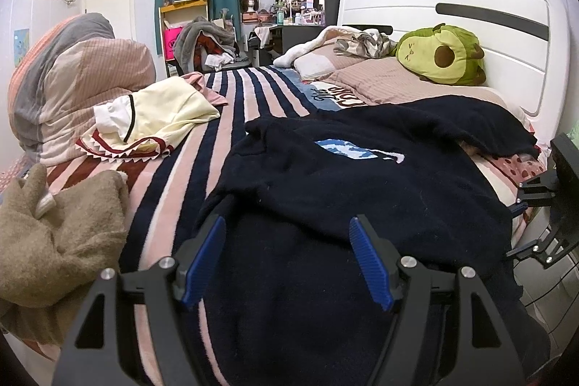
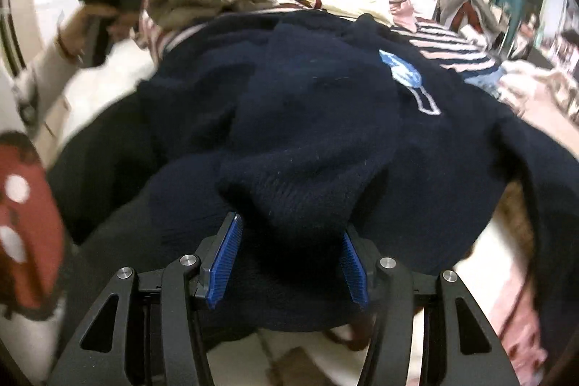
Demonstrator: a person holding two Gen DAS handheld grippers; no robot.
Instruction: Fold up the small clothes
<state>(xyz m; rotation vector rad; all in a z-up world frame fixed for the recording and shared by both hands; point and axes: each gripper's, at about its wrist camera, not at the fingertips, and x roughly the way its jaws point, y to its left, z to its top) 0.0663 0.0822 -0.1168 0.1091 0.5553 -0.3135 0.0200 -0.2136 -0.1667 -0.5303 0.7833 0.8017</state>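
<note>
Over the bed, left tongs spread above navy sweater, right tongs half-spread, pinching a bunched sweater fold

The left claw sits low in its own view, blue pads spread apart with nothing pressed between them. The right claw tilts downward, its pads closed against a bunched fold of dark fabric. In the upper left of the right view, a hand in a pale sleeve grips the left claw's handle.
</note>
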